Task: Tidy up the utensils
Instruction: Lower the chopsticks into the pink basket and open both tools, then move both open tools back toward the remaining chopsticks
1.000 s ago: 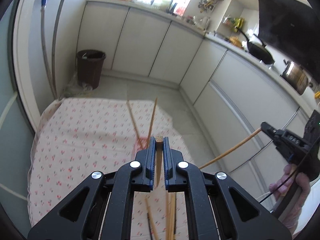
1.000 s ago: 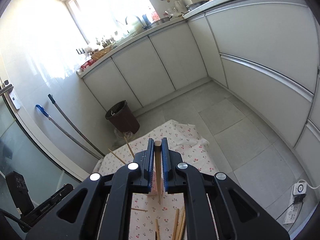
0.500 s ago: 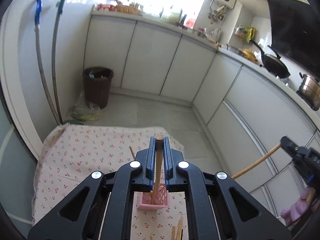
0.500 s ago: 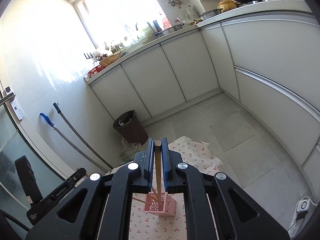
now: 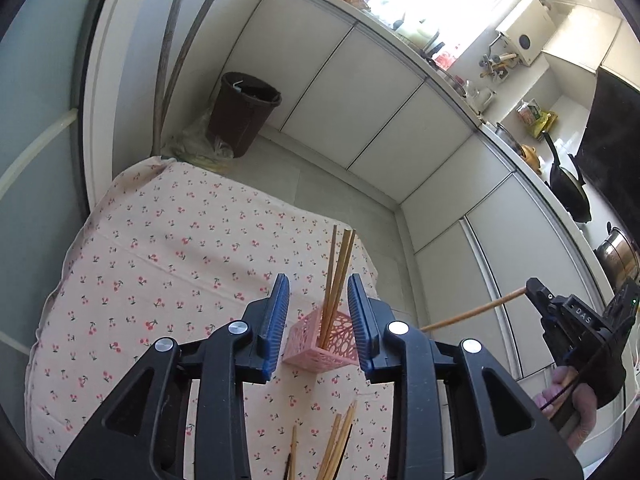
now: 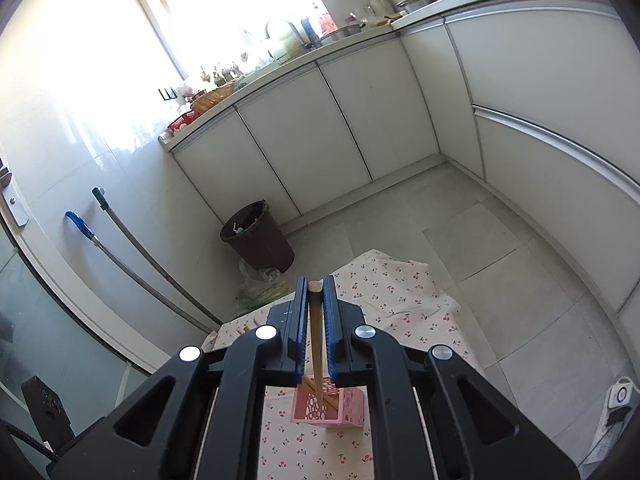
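Pink plastic basket (image 5: 320, 344), square w/ lacy holes, on cherry-print cloth surface (image 5: 160, 264). Thin wood chopsticks (image 5: 338, 276) standing inside. Left gripper (image 5: 319, 318) tilted down just above basket, jaws just opened, nothing pinched. Right gripper (image 6: 316, 328) above basket, jaws tight on one chopstick (image 6: 316, 344).

Daylight floods in through the window (image 6: 224, 12), which blows out to pure white in both views and washes the wall beside it in glare. The cabinet doors (image 6: 304, 136) and floor tiles (image 6: 480, 248) are evenly lit, with soft, faint shadows. Both pictures are sharp, though fisheye distortion bends straight edges, and black vignetting fills the corners.
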